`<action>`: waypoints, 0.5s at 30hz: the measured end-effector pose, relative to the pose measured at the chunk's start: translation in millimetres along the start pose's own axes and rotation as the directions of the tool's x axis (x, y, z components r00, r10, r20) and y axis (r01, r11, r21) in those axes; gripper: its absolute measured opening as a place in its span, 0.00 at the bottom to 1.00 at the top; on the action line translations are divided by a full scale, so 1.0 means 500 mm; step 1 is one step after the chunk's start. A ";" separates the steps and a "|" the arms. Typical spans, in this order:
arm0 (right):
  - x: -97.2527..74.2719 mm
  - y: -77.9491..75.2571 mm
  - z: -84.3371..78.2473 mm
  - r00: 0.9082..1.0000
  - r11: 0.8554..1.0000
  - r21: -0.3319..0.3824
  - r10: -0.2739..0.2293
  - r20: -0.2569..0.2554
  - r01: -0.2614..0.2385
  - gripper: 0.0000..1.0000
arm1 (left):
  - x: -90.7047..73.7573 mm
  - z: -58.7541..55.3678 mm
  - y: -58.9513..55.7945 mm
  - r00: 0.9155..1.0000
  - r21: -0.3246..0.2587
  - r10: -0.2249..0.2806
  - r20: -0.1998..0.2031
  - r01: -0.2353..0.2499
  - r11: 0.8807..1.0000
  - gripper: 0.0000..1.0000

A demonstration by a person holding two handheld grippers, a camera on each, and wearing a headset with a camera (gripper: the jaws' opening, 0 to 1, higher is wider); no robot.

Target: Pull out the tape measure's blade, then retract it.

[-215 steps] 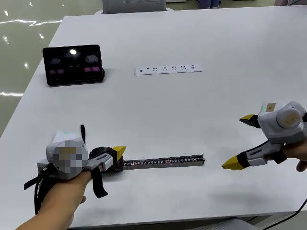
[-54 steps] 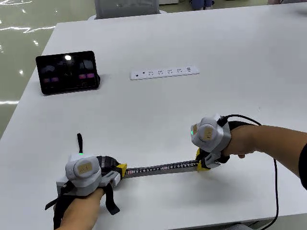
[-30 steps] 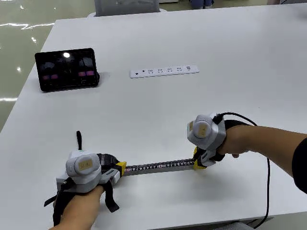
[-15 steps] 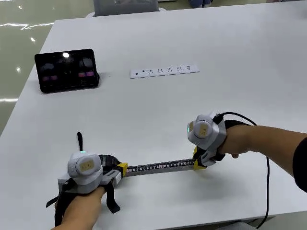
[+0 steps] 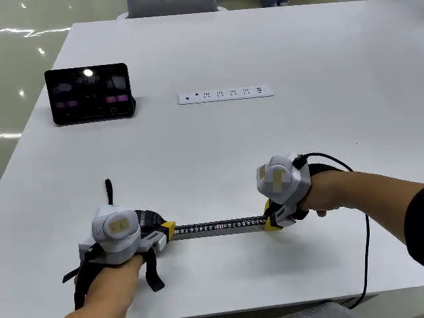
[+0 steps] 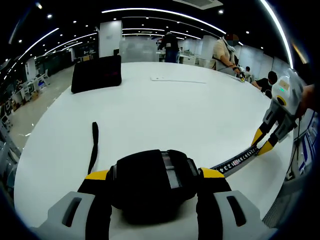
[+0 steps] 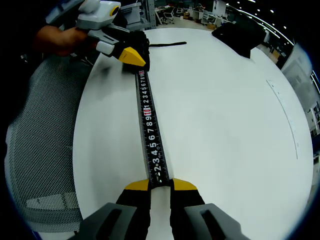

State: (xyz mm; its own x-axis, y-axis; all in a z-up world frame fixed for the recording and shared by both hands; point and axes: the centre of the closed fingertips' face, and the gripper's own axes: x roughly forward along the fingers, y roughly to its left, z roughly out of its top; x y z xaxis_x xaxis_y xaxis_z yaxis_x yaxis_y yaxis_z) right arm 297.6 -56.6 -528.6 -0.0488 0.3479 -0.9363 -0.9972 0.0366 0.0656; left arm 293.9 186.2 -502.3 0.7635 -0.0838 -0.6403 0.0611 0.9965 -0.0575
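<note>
A black tape measure (image 5: pixel 147 221) rests on the white table (image 5: pixel 218 152) at the front left, and my left gripper (image 5: pixel 162 232) is shut on its case (image 6: pixel 152 180). Its blade (image 5: pixel 212 227) lies flat on the table, running right from the case. My right gripper (image 5: pixel 270 223) is shut on the blade's end, its yellow fingertips (image 7: pixel 186 185) pinching the strip near the low numbers. In the right gripper view the blade (image 7: pixel 148 120) leads away to the case (image 7: pixel 137 42) and the left gripper (image 7: pixel 127 52). The right gripper (image 6: pixel 262 142) stands at the right edge of the left gripper view.
A dark tablet (image 5: pixel 88 93) stands at the back left and a white power strip (image 5: pixel 225 95) lies beyond the middle. A black strap (image 5: pixel 108 191) trails behind the left gripper. A black cable (image 5: pixel 361 225) hangs off the right arm over the table's front edge.
Seven seconds ago the right gripper was open and off to the right; it has come in and shut on the blade's end. Over the last second both grippers have barely moved.
</note>
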 end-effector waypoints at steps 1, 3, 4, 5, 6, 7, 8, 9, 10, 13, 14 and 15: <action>0.000 0.000 0.001 1.000 1.000 0.004 0.000 -0.001 0.000 0.11 | 0.000 0.000 0.000 1.000 0.000 0.000 0.000 0.000 1.000 0.64; 0.000 0.000 0.002 1.000 1.000 -0.001 0.000 -0.001 0.000 0.11 | 0.000 0.000 0.000 1.000 0.000 0.000 0.001 0.000 1.000 0.64; 0.000 0.000 0.002 1.000 1.000 -0.005 0.000 -0.002 0.000 0.11 | 0.000 0.000 0.000 1.000 0.000 0.001 0.000 -0.001 1.000 0.64; 0.000 0.000 0.002 1.000 1.000 -0.004 0.000 -0.001 0.000 0.11 | 0.000 0.000 0.000 1.000 -0.001 0.001 0.000 -0.001 1.000 0.64; 0.000 -0.001 0.002 1.000 1.000 -0.001 -0.001 0.000 0.001 0.11 | 0.000 0.001 0.000 1.000 -0.001 0.001 0.000 -0.001 1.000 0.64; 0.000 -0.001 0.003 1.000 1.000 -0.002 -0.002 -0.001 0.002 0.11 | 0.000 0.000 0.000 1.000 -0.002 0.001 -0.001 -0.001 1.000 0.64; 0.000 -0.001 0.003 1.000 1.000 -0.004 -0.003 -0.001 0.003 0.11 | 0.000 0.001 -0.001 1.000 -0.001 0.001 -0.001 -0.001 1.000 0.64; 0.000 -0.001 0.003 1.000 1.000 -0.008 -0.005 -0.003 0.005 0.11 | 0.000 0.001 -0.001 1.000 -0.001 0.000 0.001 0.000 1.000 0.64; 0.000 0.000 0.003 1.000 1.000 -0.008 -0.006 -0.003 0.006 0.11 | 0.000 0.001 -0.001 1.000 -0.001 0.001 0.001 -0.001 1.000 0.64; 0.001 0.000 0.005 1.000 1.000 0.000 -0.009 -0.002 0.009 0.11 | -0.001 0.001 -0.002 1.000 -0.001 0.000 0.003 0.000 1.000 0.64; 0.000 0.000 0.005 1.000 1.000 0.004 -0.010 -0.002 0.010 0.11 | -0.001 0.001 -0.002 1.000 -0.001 0.000 0.002 0.000 1.000 0.64; 0.001 0.000 0.005 1.000 1.000 0.005 -0.010 0.000 0.010 0.11 | -0.001 0.001 -0.003 1.000 -0.001 0.001 0.003 -0.001 1.000 0.64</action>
State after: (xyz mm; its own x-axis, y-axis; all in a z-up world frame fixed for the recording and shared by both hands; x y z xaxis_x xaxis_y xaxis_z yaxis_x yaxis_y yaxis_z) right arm 297.9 -54.3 -528.0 -0.0384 0.3471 -0.9370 -0.9973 0.0453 0.0577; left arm 293.6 184.9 -501.4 0.7652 -0.0830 -0.6384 0.0599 0.9965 -0.0578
